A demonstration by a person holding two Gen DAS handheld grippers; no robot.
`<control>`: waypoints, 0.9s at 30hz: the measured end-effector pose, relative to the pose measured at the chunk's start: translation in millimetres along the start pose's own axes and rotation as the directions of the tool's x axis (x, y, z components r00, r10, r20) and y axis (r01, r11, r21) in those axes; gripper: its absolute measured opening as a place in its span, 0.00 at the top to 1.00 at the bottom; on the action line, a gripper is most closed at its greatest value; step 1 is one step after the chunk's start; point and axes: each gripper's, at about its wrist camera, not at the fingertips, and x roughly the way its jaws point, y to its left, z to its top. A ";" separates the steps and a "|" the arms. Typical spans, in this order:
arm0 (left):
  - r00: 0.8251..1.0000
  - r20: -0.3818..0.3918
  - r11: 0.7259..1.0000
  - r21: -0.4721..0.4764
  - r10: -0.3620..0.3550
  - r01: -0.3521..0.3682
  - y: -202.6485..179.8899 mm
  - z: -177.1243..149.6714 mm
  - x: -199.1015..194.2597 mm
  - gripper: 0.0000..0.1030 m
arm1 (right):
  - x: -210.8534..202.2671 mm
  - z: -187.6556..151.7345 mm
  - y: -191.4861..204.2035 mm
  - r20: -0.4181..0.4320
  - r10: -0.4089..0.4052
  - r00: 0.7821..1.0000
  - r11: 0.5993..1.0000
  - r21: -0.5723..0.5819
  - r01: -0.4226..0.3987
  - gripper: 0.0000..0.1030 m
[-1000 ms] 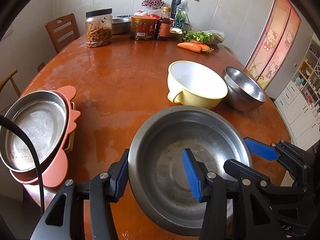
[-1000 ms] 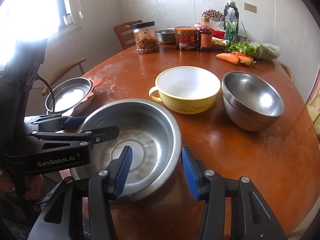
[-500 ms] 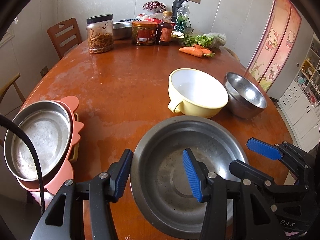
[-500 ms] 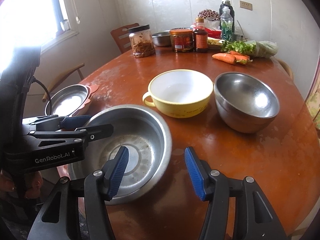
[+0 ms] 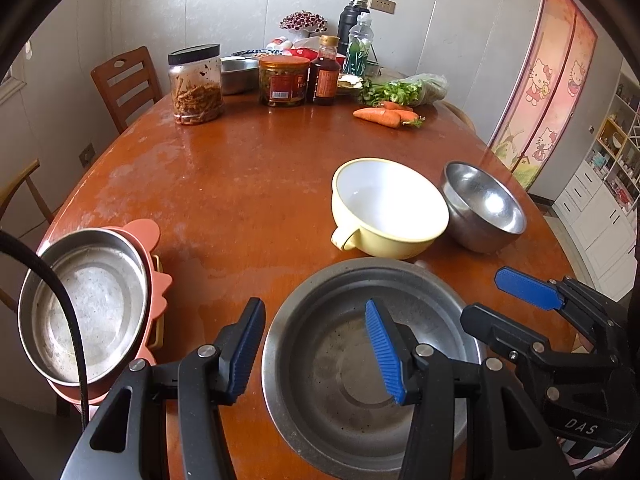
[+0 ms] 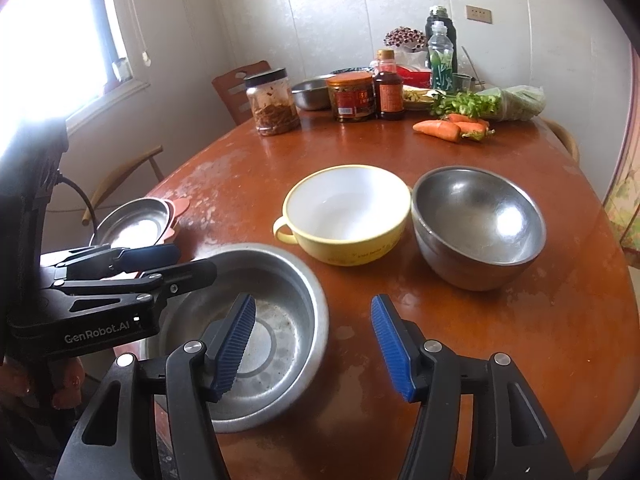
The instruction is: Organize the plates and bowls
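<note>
I stood at a round, reddish-brown table (image 5: 248,184), its varnish worn pale in patches, in a room with pale panelled walls, a bright window (image 6: 52,40) on one side and a cartoon-cat door (image 5: 548,92) on the other. Wooden chairs (image 5: 124,84) stood around it. Nearest me sat the wide steel pan (image 5: 344,364), on the table at its near edge. My left gripper (image 5: 316,354) straddled the pan's left rim, one pad outside and one over the inside, with gaps showing, so it gripped nothing. My right gripper (image 6: 314,348) had its jaws opening over the pan's right rim, neither pad pressing on it. Beyond the pan stood the yellow bowl (image 5: 388,208) with its handle, touching or just beside the steel bowl (image 5: 484,208) to its right. At the left edge a steel plate (image 5: 84,304) lay on a pink plate (image 5: 154,292). At the far side stood jars (image 5: 196,84), bottles (image 5: 326,70), greens (image 5: 404,90) and carrots (image 5: 380,116).
</note>
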 end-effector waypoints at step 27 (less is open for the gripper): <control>0.992 -0.047 0.990 0.071 -0.121 0.124 -101.4 53.5 17.4 0.47 | -38.9 30.4 -141.4 0.126 -0.195 0.973 0.968 0.186 0.170 0.36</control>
